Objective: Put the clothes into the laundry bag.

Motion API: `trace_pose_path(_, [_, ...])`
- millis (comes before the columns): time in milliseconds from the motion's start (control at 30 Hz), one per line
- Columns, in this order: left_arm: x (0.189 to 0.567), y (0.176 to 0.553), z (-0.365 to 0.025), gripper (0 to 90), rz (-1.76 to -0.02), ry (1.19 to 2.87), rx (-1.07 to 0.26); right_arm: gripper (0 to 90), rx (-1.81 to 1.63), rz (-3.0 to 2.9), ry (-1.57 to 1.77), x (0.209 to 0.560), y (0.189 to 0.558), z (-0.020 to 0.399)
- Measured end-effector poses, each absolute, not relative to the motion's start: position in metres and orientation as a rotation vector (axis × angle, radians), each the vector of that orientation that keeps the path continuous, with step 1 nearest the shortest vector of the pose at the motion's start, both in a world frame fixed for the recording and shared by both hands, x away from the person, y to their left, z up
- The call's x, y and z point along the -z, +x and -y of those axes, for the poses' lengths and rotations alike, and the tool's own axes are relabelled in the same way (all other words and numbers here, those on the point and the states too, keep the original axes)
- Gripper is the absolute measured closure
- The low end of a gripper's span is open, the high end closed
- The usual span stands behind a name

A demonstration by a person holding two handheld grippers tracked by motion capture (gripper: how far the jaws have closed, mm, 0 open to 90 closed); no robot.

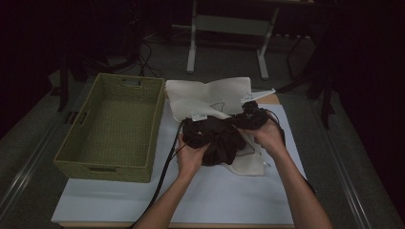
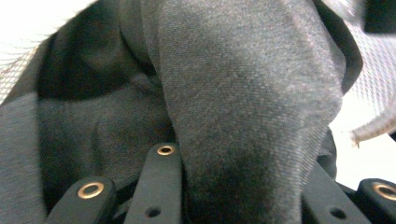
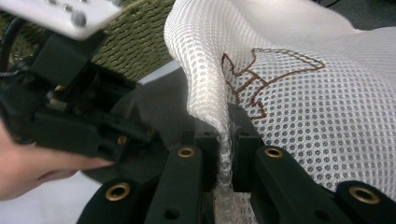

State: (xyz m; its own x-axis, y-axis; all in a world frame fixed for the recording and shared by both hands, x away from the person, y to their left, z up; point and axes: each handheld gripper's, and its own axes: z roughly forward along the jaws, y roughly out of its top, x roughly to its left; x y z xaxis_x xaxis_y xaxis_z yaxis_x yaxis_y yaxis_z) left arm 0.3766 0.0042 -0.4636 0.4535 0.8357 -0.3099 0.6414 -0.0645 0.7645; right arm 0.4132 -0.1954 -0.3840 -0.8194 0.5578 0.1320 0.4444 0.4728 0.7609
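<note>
A dark grey garment (image 1: pixel 222 143) lies bunched on a white mesh bag (image 1: pixel 205 95) at the middle of the table. My left gripper (image 1: pixel 193 131) sits at the garment's left end, and in the left gripper view (image 2: pixel 243 177) its jaws are shut on a thick fold of that garment (image 2: pixel 243 93). My right gripper (image 1: pixel 250 117) is at the bag's upper right; its jaws (image 3: pixel 224 140) are shut on a raised edge of the mesh bag (image 3: pixel 303 93), which bears a brown stitched outline. The left gripper (image 3: pixel 70 107) and the garment (image 3: pixel 159 102) lie just left of it.
A green woven basket (image 1: pixel 155 129) stands empty at the left, touching the bag's corner. A white sheet (image 1: pixel 215 200) covers the table, bare toward the near edge. Black cables trail from the grippers down past the forearms. Table legs stand on the floor beyond.
</note>
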Motion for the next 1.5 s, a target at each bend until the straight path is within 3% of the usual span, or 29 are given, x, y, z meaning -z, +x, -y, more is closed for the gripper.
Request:
trace_pose_path(233, [0.479, 0.375, 0.021, 73.4, -1.231, 1.686, -0.217, 85.3, -1.424, -2.580, 0.881, 0.381, 0.410, 0.189])
trace_pose_path(367, [0.488, 0.376, 0.033, 68.9, -1.221, 1.763, -0.209, 85.2, -1.355, -2.581, 0.881, 0.384, 0.411, 0.189])
trace_pose_path(500, [0.484, 0.380, 0.022, 55.3, -1.206, 1.821, -0.124, 84.8, -1.320, -2.582, 0.887, 0.385, 0.411, 0.194])
trace_pose_path(667, [0.473, 0.375, 0.008, 43.2, -1.157, 1.893, -0.119, 84.0, -1.338, -2.574, 0.918, 0.389, 0.415, 0.198])
trace_pose_path(1000, [0.447, 0.346, -0.031, 33.9, -1.126, 1.968, -0.241, 77.7, -1.290, -2.565, 0.914, 0.392, 0.415, 0.200])
trace_pose_path(1033, [0.451, 0.344, -0.035, 32.1, -1.157, 1.993, -0.287, 76.5, -1.278, -2.563, 0.908, 0.392, 0.414, 0.200])
trace_pose_path(1233, [0.476, 0.346, -0.047, 23.1, -1.268, 1.973, -0.243, 66.3, -1.147, -2.548, 0.863, 0.395, 0.408, 0.198])
trace_pose_path(1500, [0.505, 0.355, -0.039, 19.9, -1.352, 2.058, -0.225, 62.6, -1.100, -2.556, 0.872, 0.401, 0.405, 0.204])
